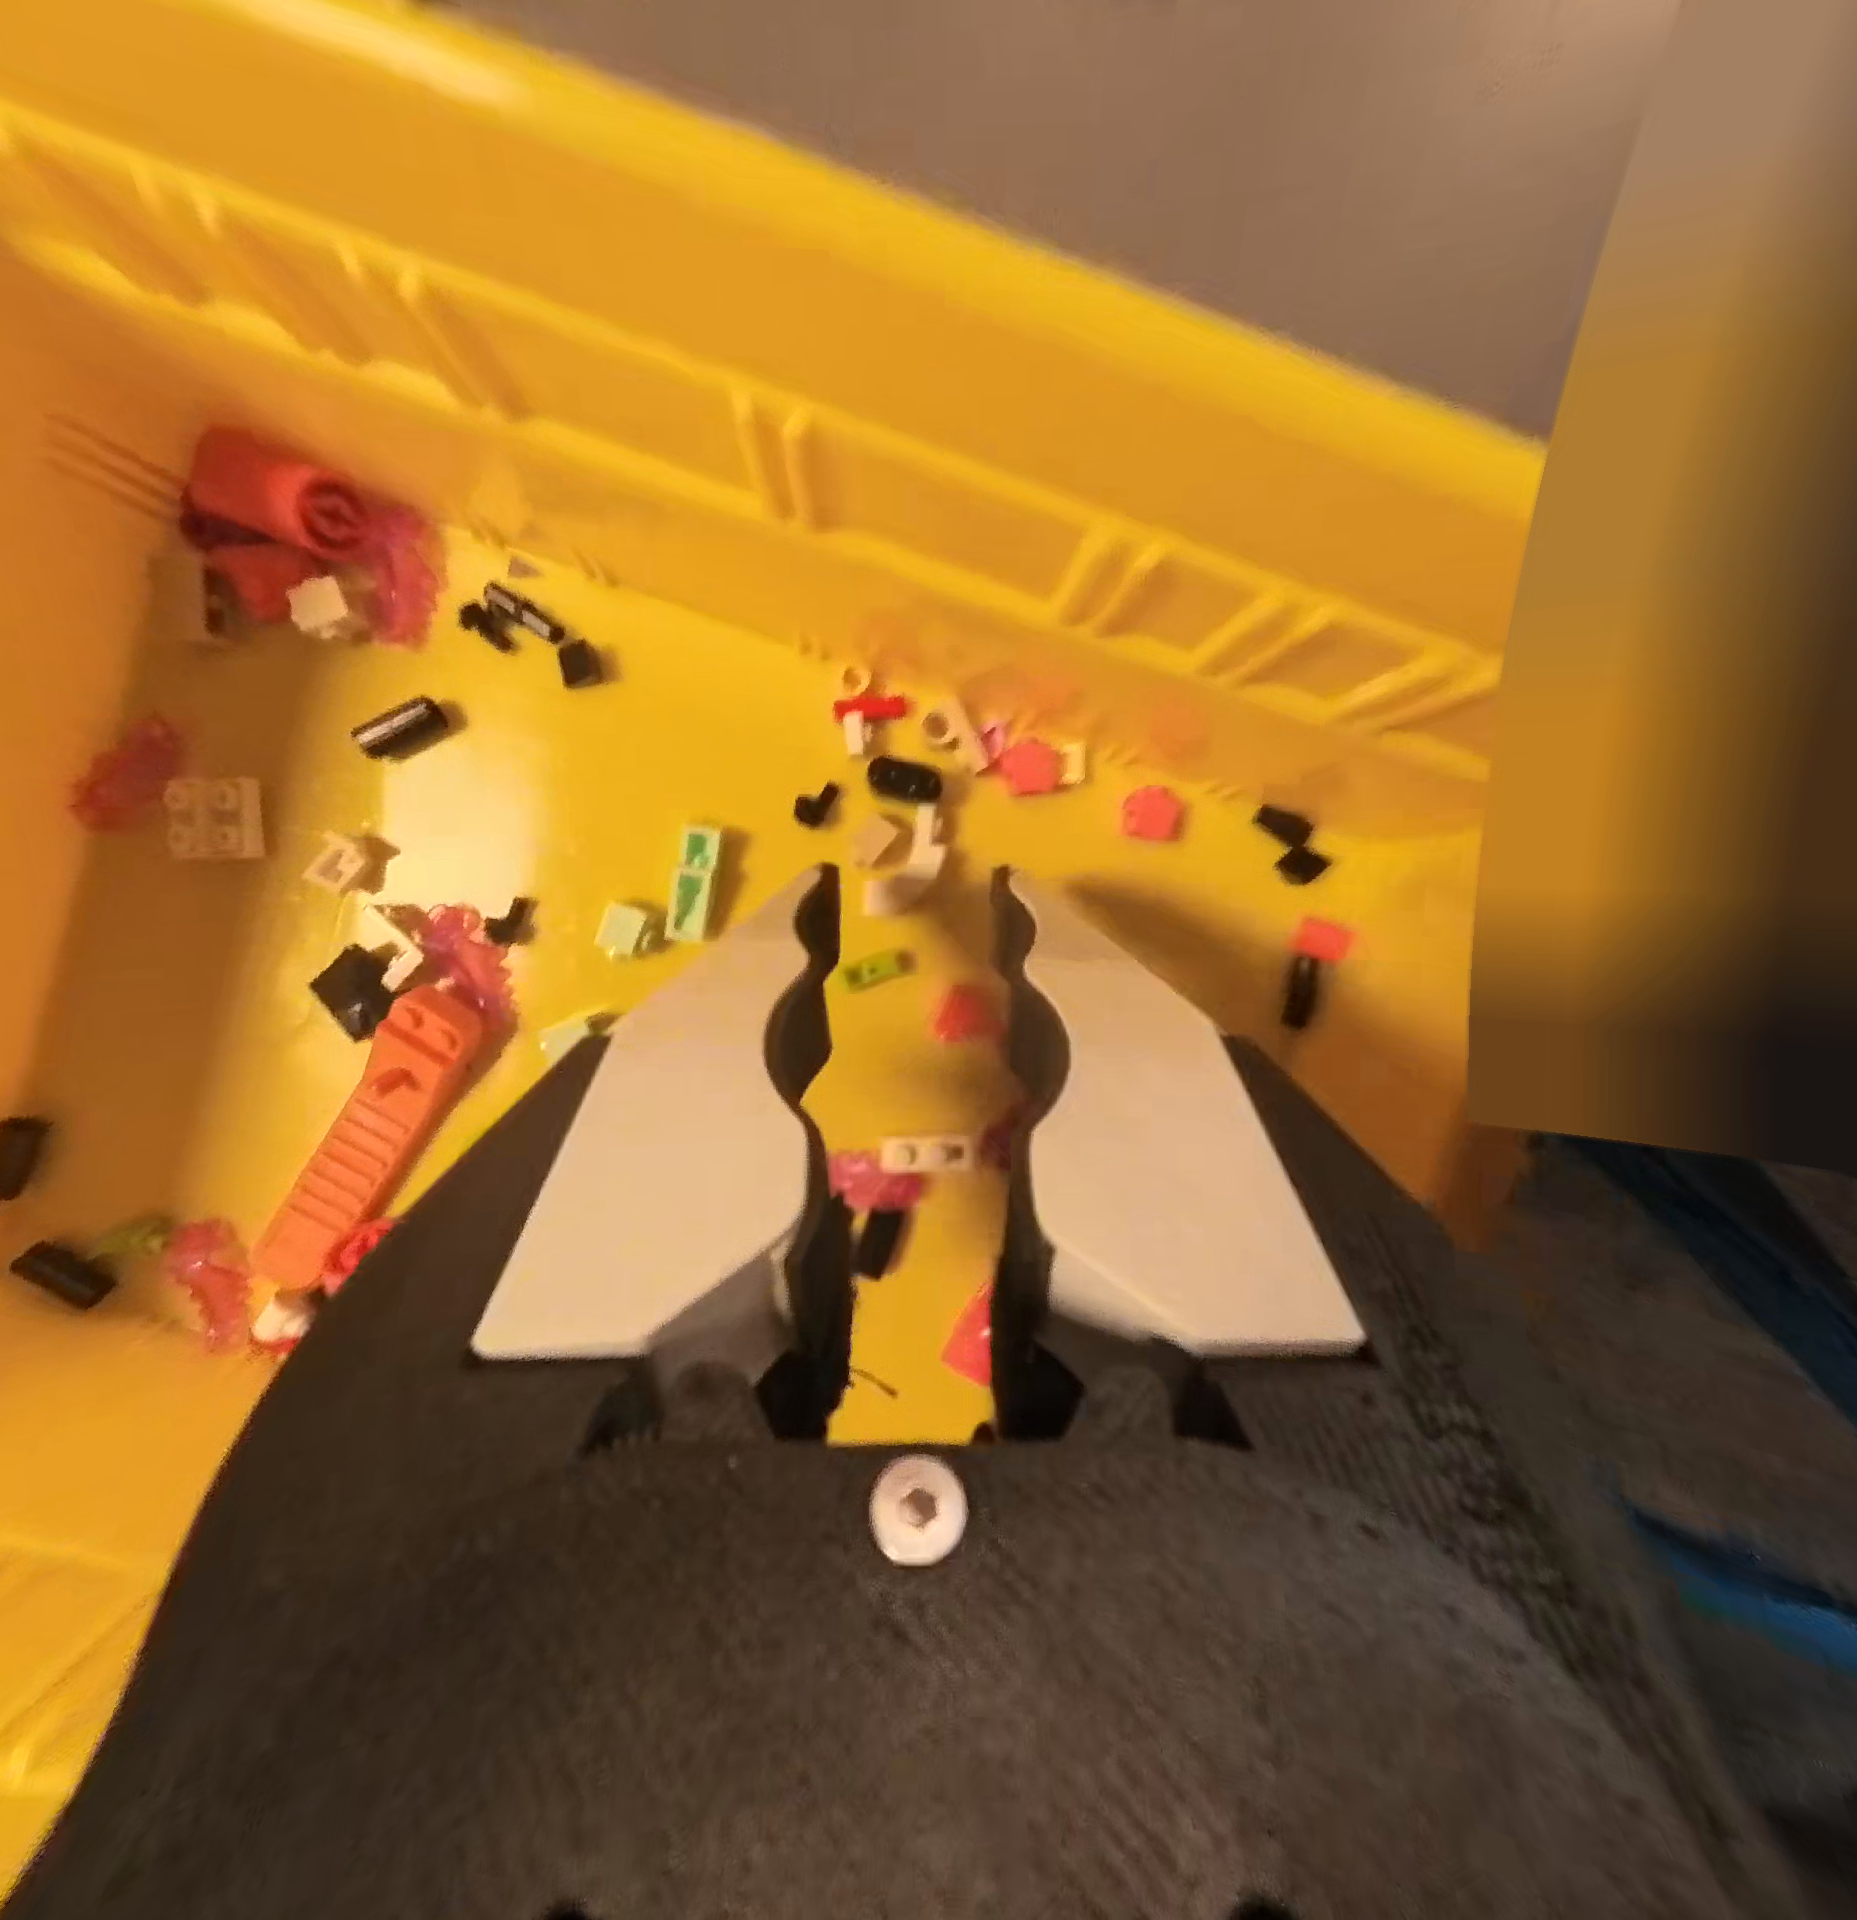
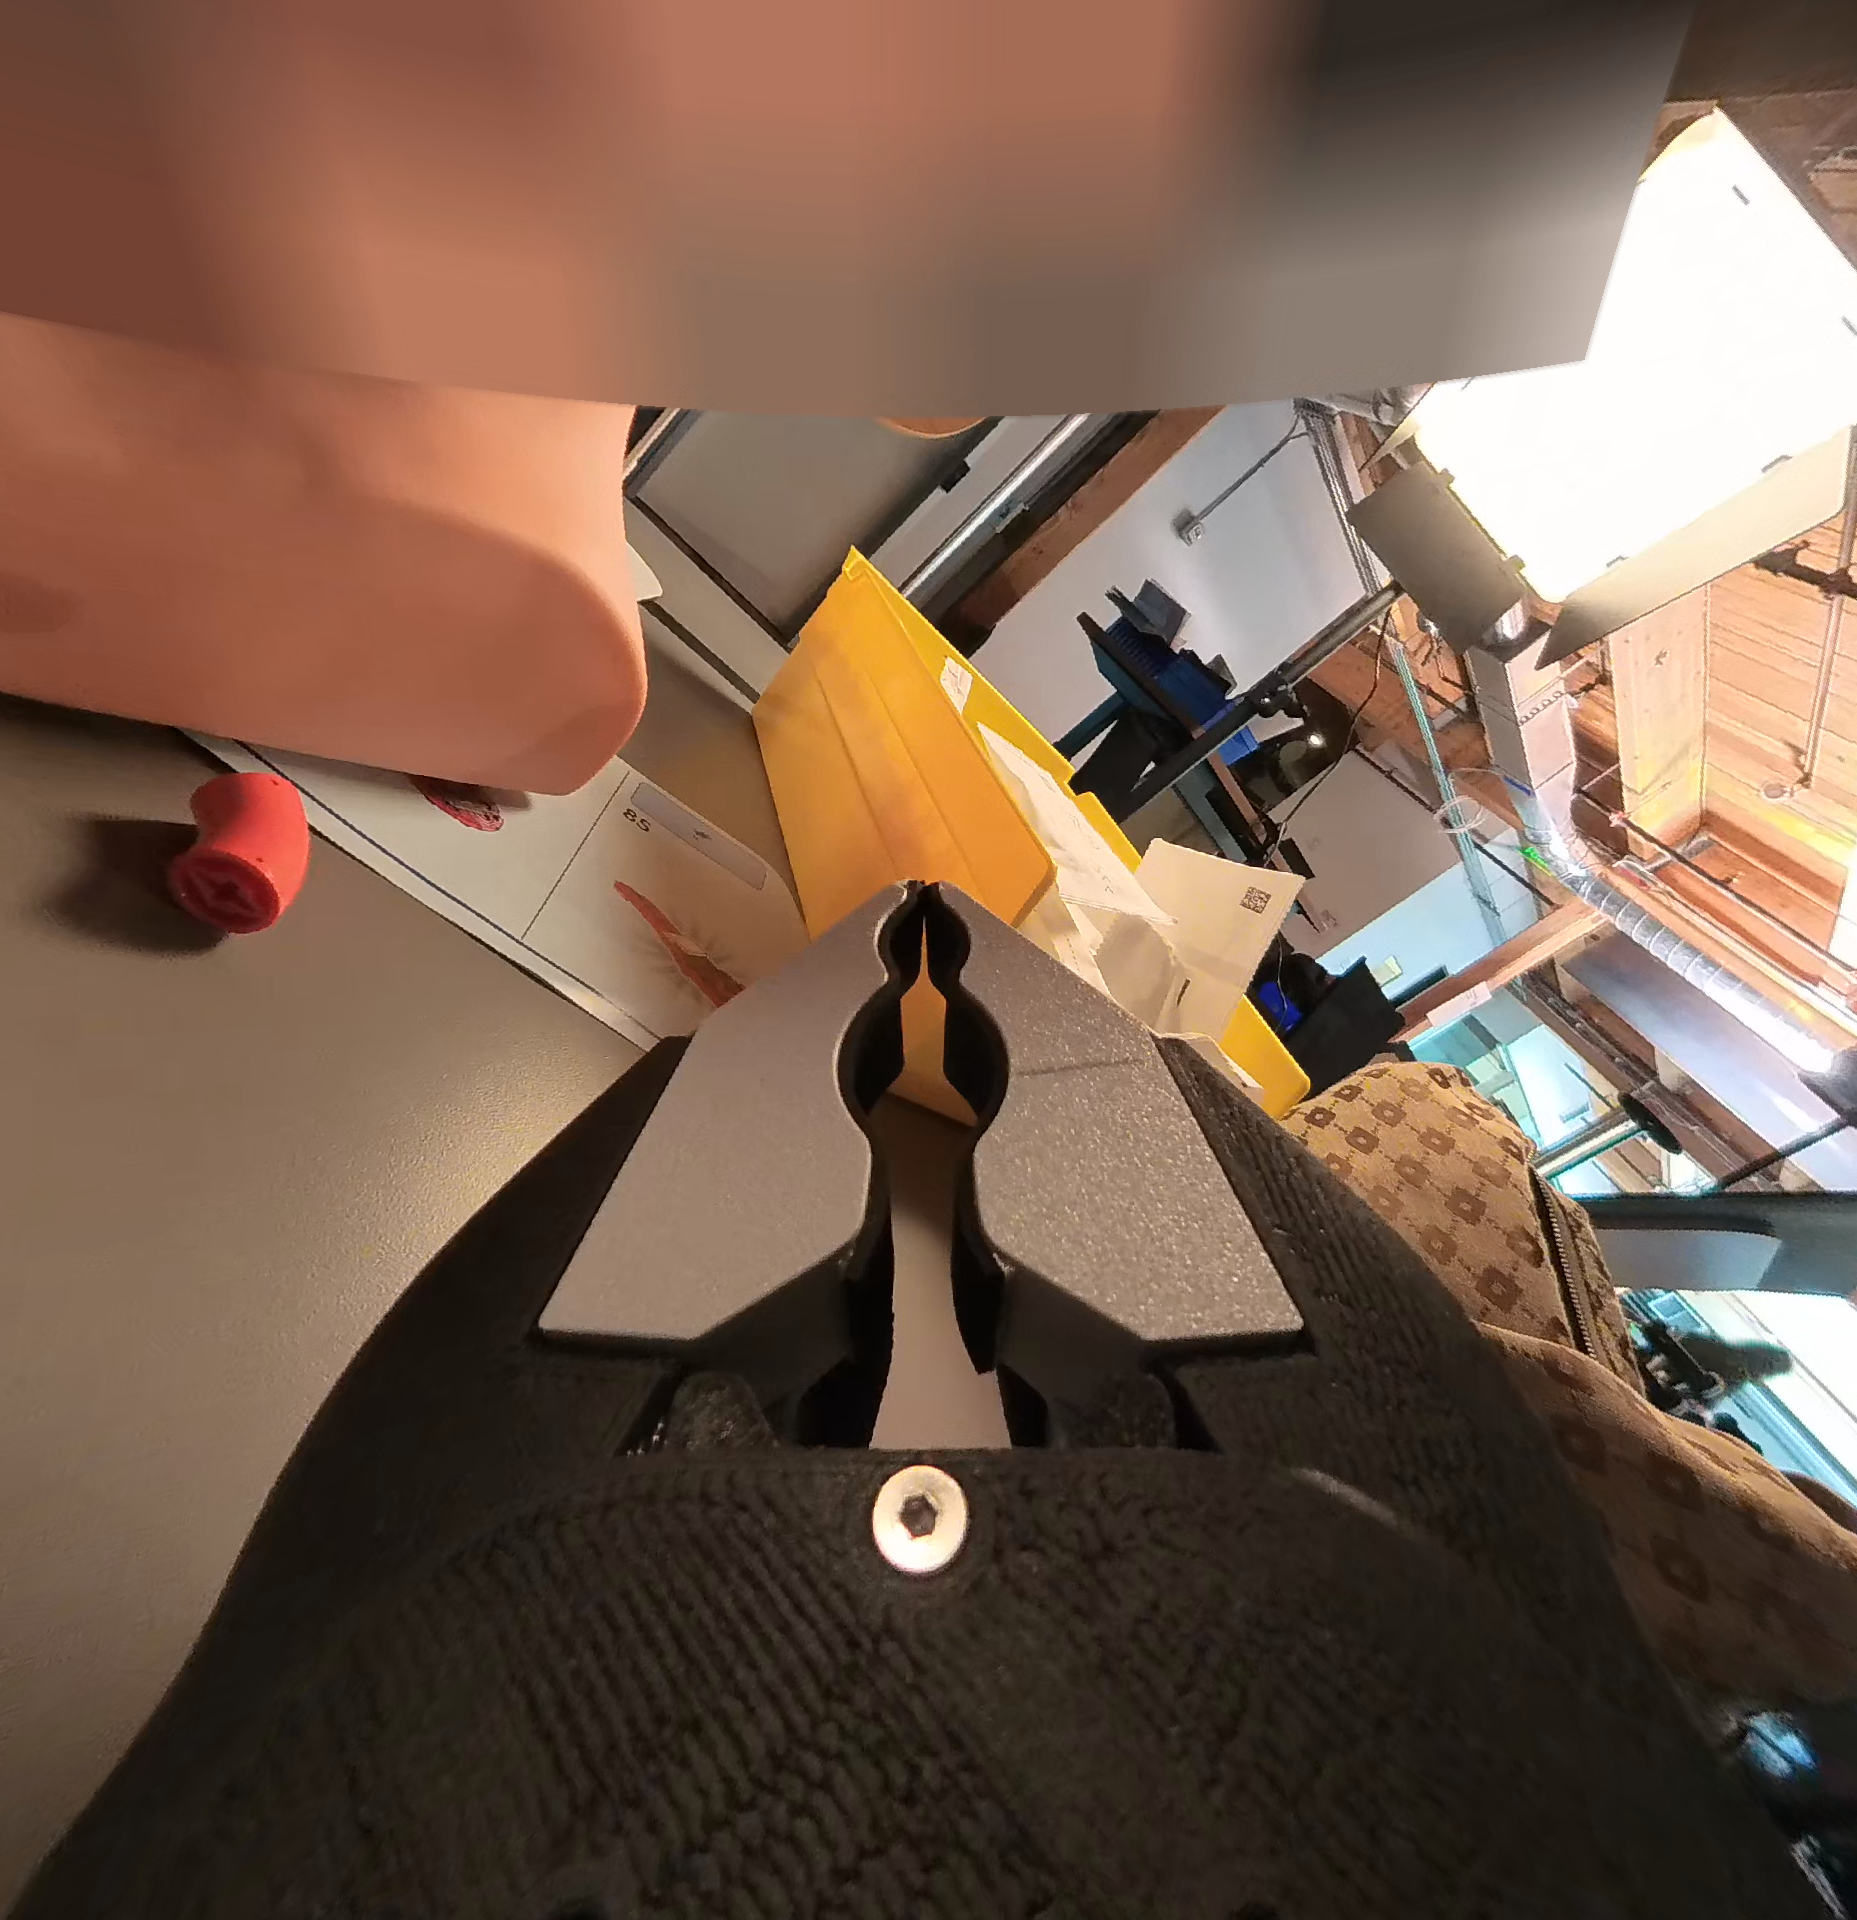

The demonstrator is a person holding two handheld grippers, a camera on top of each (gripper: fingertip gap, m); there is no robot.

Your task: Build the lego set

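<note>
While the left gripper hangs above the floor of a yellow bin, its jaws stand a narrow way apart and grip nothing. Bare yellow floor shows between the fingers. Loose toy bricks lie scattered under and around it. Nearest is a small tan-and-white brick cluster, just beyond the fingertips and in line with the gap, touching neither pad. Seen through the gap, lower on the bin floor, are a lime-green piece, a red piece and a white two-stud plate. An orange brick separator lies off to the left among pink translucent bits and black pieces. This view is blurred, so finer shapes cannot be told.

The right gripper is clear of all that. Its jaws are closed tip to tip with nothing between them, above a grey tabletop. Beyond its tips stands a paper-filled yellow bin. A printed sheet lies flat to the left, and farther left a red cylindrical piece rests on its side. A person's sleeve reaches over the sheet, and a brown patterned bag sits at the right.
</note>
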